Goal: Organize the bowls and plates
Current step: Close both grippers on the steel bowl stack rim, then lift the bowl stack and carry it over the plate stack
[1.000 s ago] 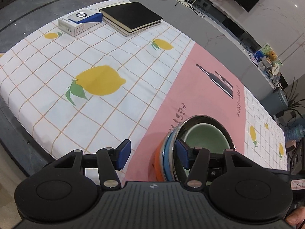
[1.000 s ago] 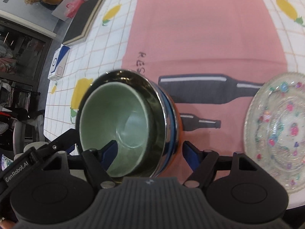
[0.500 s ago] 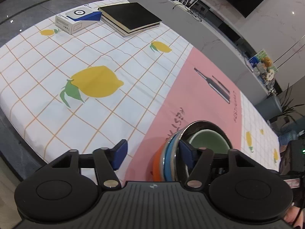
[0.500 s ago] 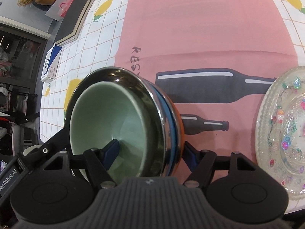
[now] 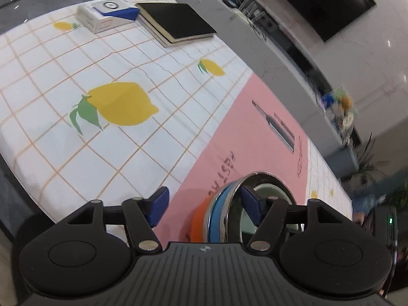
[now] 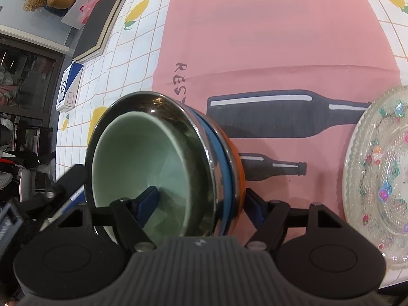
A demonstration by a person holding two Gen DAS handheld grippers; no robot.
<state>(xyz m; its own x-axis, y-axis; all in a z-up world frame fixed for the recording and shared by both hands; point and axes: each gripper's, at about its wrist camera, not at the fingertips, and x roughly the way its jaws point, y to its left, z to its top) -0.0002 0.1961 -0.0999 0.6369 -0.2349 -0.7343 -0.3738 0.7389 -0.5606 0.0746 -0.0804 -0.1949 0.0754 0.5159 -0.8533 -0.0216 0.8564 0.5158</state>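
With the nested bowl stack point(image 6: 178, 165) tilted between the wide right gripper point(image 6: 199, 201), grip cannot be told, and the left gripper point(image 5: 204, 201), just opening, straddles its rim loosely, so lower slowly.

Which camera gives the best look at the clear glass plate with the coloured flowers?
The right wrist view: the clear glass plate with coloured flowers lies there at the right edge, partly cut off. The left wrist view shows none of it.

The surface point(image 5: 63, 168) wears a cloth of white lemon-printed squares with a pink middle panel, and on it lie a black book point(image 5: 178, 21) beside a white-and-blue box point(image 5: 107, 16), a nested stack of bowls point(image 6: 158, 168), and a patterned glass plate point(image 6: 382, 168).
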